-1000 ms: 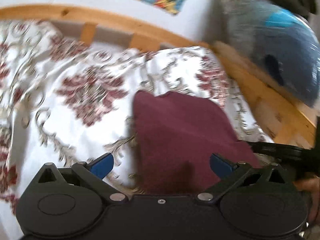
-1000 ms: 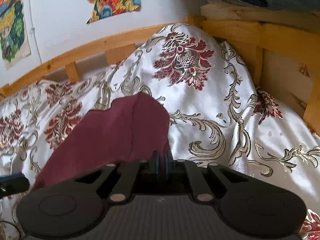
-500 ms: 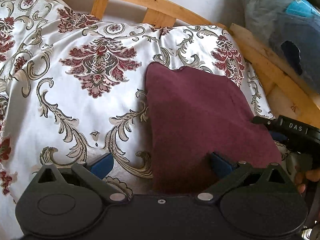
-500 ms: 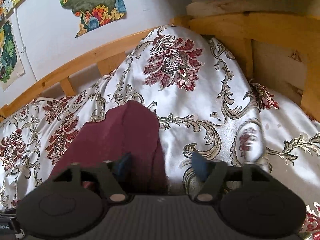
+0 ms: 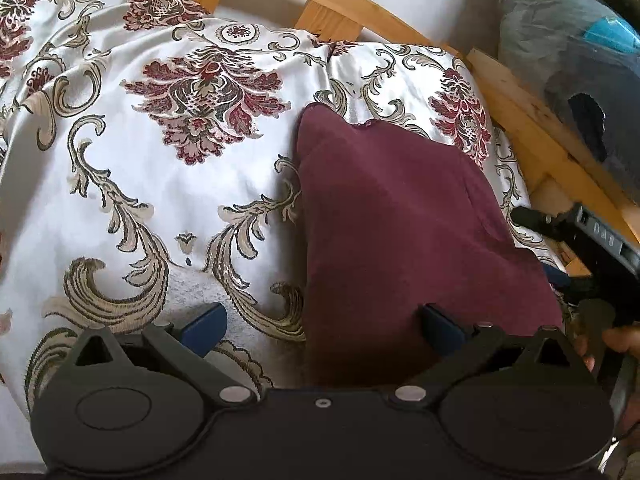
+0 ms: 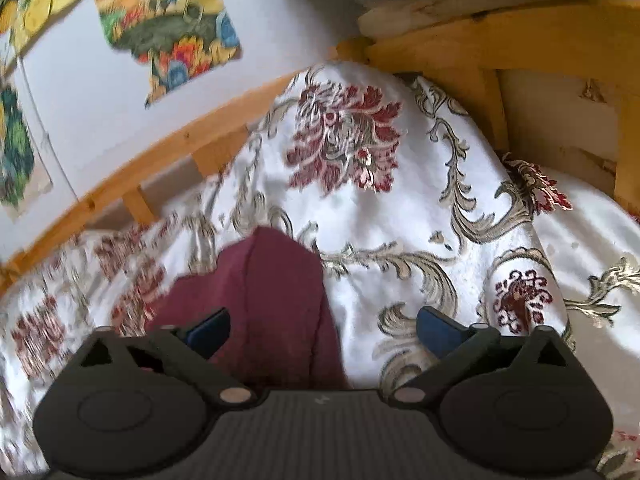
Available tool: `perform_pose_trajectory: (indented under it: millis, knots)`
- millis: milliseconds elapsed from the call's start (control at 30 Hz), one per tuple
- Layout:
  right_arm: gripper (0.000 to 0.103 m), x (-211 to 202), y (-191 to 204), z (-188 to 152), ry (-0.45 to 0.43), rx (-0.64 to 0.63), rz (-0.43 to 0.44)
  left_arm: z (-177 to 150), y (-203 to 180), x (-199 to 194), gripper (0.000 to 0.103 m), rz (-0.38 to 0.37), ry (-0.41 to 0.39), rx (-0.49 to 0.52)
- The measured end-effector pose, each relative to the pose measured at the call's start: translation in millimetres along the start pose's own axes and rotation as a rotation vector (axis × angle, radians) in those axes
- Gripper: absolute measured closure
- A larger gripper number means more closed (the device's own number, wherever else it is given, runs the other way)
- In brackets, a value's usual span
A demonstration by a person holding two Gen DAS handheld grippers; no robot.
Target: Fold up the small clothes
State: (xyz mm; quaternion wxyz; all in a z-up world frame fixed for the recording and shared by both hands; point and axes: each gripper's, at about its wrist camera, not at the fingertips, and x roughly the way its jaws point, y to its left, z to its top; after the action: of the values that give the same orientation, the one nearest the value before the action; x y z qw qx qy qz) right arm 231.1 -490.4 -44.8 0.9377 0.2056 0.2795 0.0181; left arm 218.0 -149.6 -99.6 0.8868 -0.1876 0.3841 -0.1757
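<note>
The floral bedcover (image 5: 168, 184) fills the ground ahead of both tongs, and the maroon cloth (image 5: 400, 232) lies flat on it, its near edge hidden behind both tool bodies. The left gripper (image 5: 323, 322) stands released, 1 pad over the cloth, 1 over the cover. The right gripper (image 6: 323, 326), blurred, has just been opening and grasps nothing; the cloth's edge lies loose between its jaws.

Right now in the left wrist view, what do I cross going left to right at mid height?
Floral bedspread → maroon garment → right claw at the garment's right edge → wooden bed rail.
</note>
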Motion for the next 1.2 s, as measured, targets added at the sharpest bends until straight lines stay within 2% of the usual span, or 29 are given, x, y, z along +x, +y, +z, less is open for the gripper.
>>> perform_pose_trajectory:
  millis: [67,167,200,267,333,500,600,700,767,800,867,1000,1067,1133,1200]
  knots:
    - [0.019,4.5,-1.3,2.3,-0.015,0.016,0.007,-1.1,-0.4,0.6,0.001,-0.001,-0.001,0.01]
    - [0.045,15.9,3.0,4.7,-0.018,-0.011,0.006,-1.3,-1.3,1.2,0.001,0.0,0.0,0.018]
    - [0.063,20.0,6.3,4.8,-0.015,-0.029,0.006,-1.2,-1.6,1.2,0.001,0.0,0.001,0.02]
    - [0.082,25.6,14.0,4.2,-0.005,-0.062,0.014,-1.5,-1.4,0.9,0.001,0.0,0.001,0.022]
    - [0.092,23.4,27.2,1.4,-0.033,-0.128,0.01,-1.5,-1.7,0.9,0.001,-0.001,0.001,0.021]
    - [0.092,10.1,69.0,-7.8,-0.098,-0.387,0.021,-1.8,-0.6,1.5,0.001,-0.006,0.005,0.023]
    - [0.092,14.2,73.5,-9.0,-0.094,-0.42,-0.025,-1.7,-0.4,1.5,0.001,-0.005,0.006,0.023]
    - [0.091,19.2,53.6,-1.7,-0.071,-0.315,-0.072,-1.9,0.2,1.2,0.001,-0.005,0.004,0.024]
    - [0.083,19.6,36.3,2.3,-0.035,-0.231,-0.047,-1.9,0.2,1.3,0.001,-0.005,0.005,0.024]
    - [0.069,18.1,27.9,4.2,-0.013,-0.179,-0.029,-2.1,0.4,1.5,0.001,-0.004,0.005,0.024]
    - [0.05,12.3,11.3,6.4,0.041,-0.085,0.024,-2.1,0.2,1.4,0.001,-0.005,0.006,0.023]
    - [0.05,-12.8,-21.3,-0.8,0.106,0.104,0.16,-2.5,0.2,1.5,0.001,-0.007,0.005,0.022]
    - [0.051,-24.0,-18.4,-1.5,0.104,0.043,0.128,-2.6,0.2,1.4,0.001,-0.006,0.006,0.02]
    - [0.053,-33.2,-4.4,-5.8,0.128,-0.124,0.046,-2.2,-0.3,1.4,0.001,-0.004,0.008,0.02]
    - [0.054,-43.3,6.5,-13.8,0.152,-0.217,0.011,-1.9,0.0,1.4,0.001,-0.005,0.011,0.02]
